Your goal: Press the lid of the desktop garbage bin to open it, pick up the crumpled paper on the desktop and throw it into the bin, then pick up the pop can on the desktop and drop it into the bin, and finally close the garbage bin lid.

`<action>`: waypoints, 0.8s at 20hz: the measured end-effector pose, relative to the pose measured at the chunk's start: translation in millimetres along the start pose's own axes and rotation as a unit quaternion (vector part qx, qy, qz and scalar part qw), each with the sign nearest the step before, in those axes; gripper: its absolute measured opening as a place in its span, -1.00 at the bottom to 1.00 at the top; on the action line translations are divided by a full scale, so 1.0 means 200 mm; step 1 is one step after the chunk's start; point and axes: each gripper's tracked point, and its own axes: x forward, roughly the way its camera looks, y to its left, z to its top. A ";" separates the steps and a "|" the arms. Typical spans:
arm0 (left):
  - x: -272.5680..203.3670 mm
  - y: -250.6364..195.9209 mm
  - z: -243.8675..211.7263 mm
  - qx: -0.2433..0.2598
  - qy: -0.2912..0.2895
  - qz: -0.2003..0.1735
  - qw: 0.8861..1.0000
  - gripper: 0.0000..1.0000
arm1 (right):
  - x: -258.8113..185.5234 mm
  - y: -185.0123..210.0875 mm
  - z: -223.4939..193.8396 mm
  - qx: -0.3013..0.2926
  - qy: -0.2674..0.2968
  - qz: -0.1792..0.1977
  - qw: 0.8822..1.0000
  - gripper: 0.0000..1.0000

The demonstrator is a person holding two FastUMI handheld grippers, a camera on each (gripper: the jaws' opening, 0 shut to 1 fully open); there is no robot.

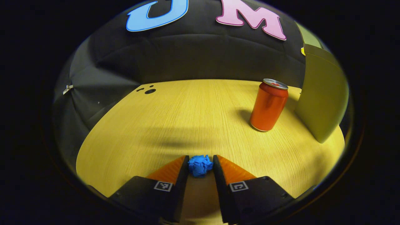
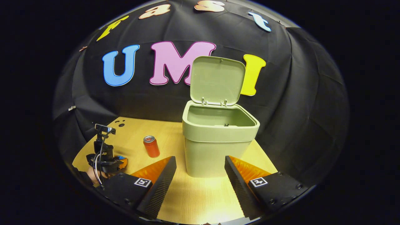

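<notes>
A blue crumpled paper (image 1: 200,166) sits pinched between my left gripper's (image 1: 201,158) two fingertips, low over the wooden desktop (image 1: 187,118). In the right gripper view that gripper (image 2: 107,161) is at the table's left front, a bit of blue paper (image 2: 120,157) at its tip. A red pop can (image 1: 268,104) stands upright ahead and to the right, beside the pale green bin (image 1: 322,93). The bin (image 2: 218,140) has its lid (image 2: 217,79) standing upright, open. My right gripper (image 2: 200,159) is open just in front of the bin, nothing between its fingers. The can (image 2: 151,146) stands left of the bin.
Dark cable holes (image 1: 150,91) mark the desktop's far left corner. The black cloth wall (image 2: 297,109) closes in behind and beside the bin. A hand (image 2: 92,176) holds the left gripper near the front edge.
</notes>
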 end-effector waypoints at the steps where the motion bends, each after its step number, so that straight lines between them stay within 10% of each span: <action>1: 0.00 0.00 -0.01 0.001 -0.002 0.002 1.000 -0.01 | 0.00 0.00 -0.01 0.001 0.001 0.002 1.000 0.96; 16: -0.22 -0.05 0.22 -0.021 -0.026 -0.004 0.999 -0.34 | 0.04 -0.12 0.01 0.013 -0.009 0.022 1.000 0.96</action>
